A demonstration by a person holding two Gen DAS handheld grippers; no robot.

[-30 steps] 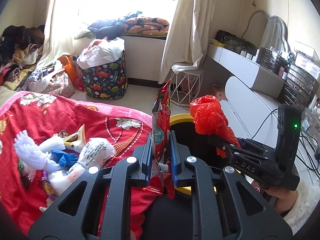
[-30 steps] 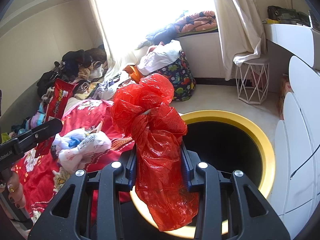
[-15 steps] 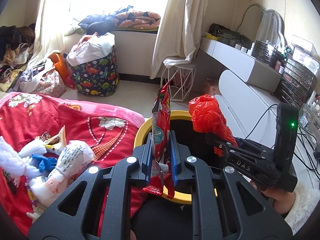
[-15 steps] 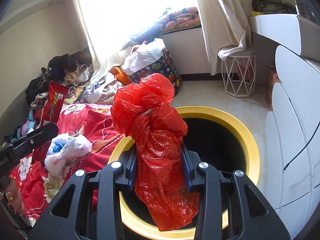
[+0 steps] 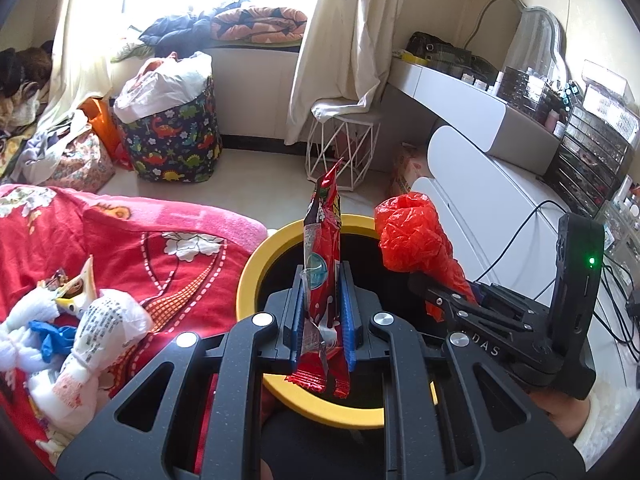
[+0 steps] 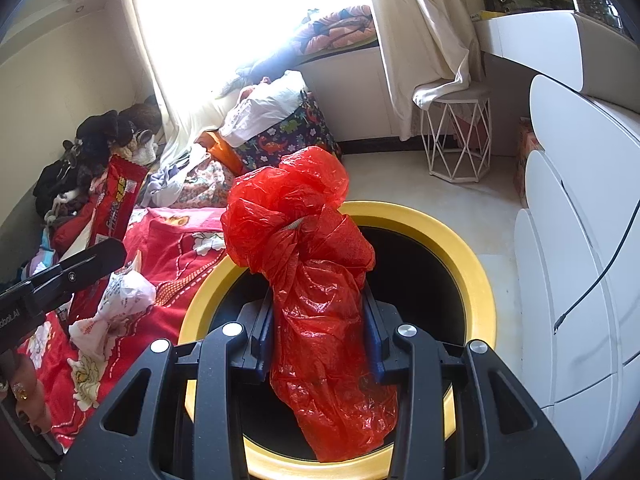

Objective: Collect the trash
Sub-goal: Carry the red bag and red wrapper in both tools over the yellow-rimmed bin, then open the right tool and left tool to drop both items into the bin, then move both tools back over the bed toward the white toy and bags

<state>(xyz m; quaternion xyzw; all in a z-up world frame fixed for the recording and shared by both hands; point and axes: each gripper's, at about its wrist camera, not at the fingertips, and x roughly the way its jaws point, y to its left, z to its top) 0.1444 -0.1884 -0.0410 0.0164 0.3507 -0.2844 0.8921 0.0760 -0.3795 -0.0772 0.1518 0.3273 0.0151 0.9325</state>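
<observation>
While the red snack wrapper (image 5: 321, 256) is clamped upright in the left gripper (image 5: 320, 312) and the red plastic bag (image 6: 316, 280) in the right gripper (image 6: 318, 340), the yellow-rimmed bin (image 6: 476, 280) is seen directly beneath both, its mouth toward 12 o'clock; release is judged sufficient.

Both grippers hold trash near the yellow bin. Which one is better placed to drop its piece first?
Right, probably. The right gripper holds the red plastic bag over the dark opening of the yellow bin. The left gripper holds its red snack wrapper nearer the bin's rim, beside the bed.
</observation>
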